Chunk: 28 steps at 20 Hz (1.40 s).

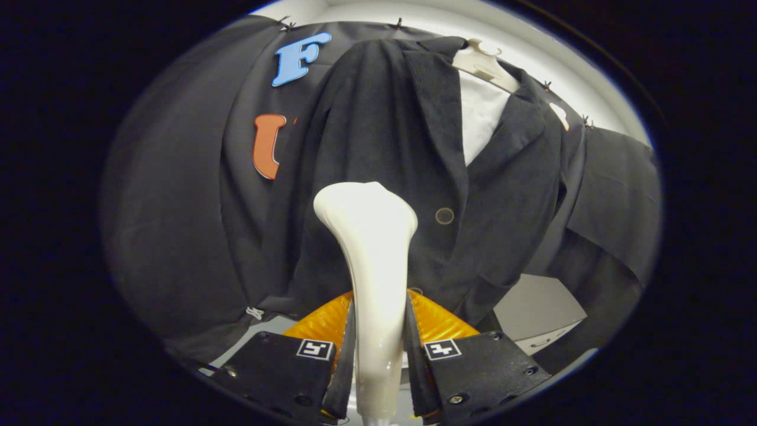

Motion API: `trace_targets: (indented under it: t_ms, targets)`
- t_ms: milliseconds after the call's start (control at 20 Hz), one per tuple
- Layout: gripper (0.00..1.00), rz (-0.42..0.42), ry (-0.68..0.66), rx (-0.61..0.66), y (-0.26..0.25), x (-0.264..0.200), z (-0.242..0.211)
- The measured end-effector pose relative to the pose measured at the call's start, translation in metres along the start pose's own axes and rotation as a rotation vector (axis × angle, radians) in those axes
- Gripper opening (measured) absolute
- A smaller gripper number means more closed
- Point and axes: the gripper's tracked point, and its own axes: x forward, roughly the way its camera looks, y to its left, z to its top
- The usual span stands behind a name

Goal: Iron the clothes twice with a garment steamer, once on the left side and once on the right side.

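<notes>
Clamped between the two fingers (344,361), the white garment steamer (369,260) rises straight up from the gripper (378,361); both fingers press on its slim handle from either side, and its broad rounded head stands beyond the fingertips. Behind the handle, low between the fingers, an orange ribbed part (437,322) shows on either side of it.

Just past the steamer head hangs the dark jacket (384,118), on a pale hanger (482,59) against the booth's black cloth wall (177,207). Whether the head touches the cloth cannot be told. The head sits in front of the jacket panel that lies to the left of the front opening, and a round button (445,216) sits just beside the head on the other side. A white lining or shirt (480,118) shows in the open collar, between the two lapels. Below the jacket's hem, off to the right, stands a grey box-like surface (535,310), partly covered by the hanging cloth.
</notes>
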Motion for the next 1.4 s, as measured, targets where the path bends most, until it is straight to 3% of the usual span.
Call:
trace_targets:
  t_ms: [1400]
  targets:
    - [0.43, 0.061, 0.251, -0.044, 0.032, 0.034, -0.160]
